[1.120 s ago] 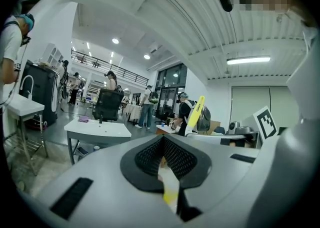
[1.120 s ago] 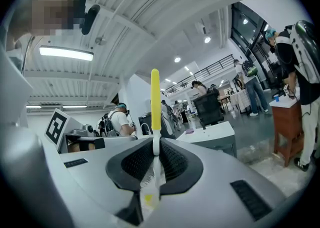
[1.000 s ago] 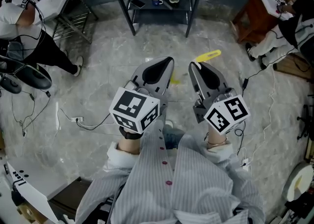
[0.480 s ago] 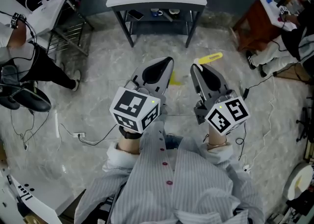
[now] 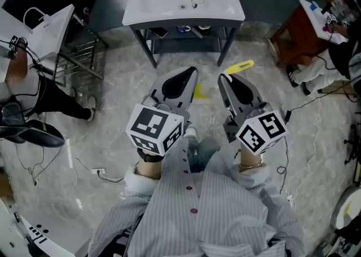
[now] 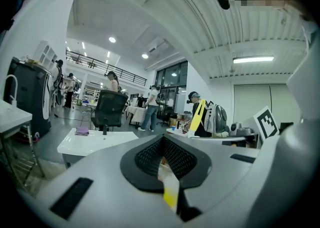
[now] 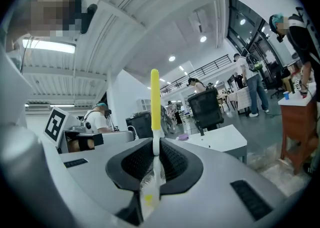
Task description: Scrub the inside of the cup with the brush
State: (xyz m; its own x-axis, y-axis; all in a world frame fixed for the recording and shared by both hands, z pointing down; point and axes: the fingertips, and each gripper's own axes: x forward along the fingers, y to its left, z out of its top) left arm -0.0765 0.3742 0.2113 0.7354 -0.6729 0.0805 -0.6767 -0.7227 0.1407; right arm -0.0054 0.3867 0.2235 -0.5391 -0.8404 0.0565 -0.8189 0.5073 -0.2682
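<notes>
The white bench [image 5: 217, 8] has come nearer.
The right tool [image 5: 224, 78] clamps the yellow brush [image 5: 240, 66], the left tool [image 5: 193, 73] is closed; the cup [image 5: 181, 28] sits under the bench top. The thin brush might slip while walking.

bright, even light from ceiling lamps [image 6: 252, 59]; gripper views bulge fisheye-wise, corners dark, nearest parts soft.
</notes>
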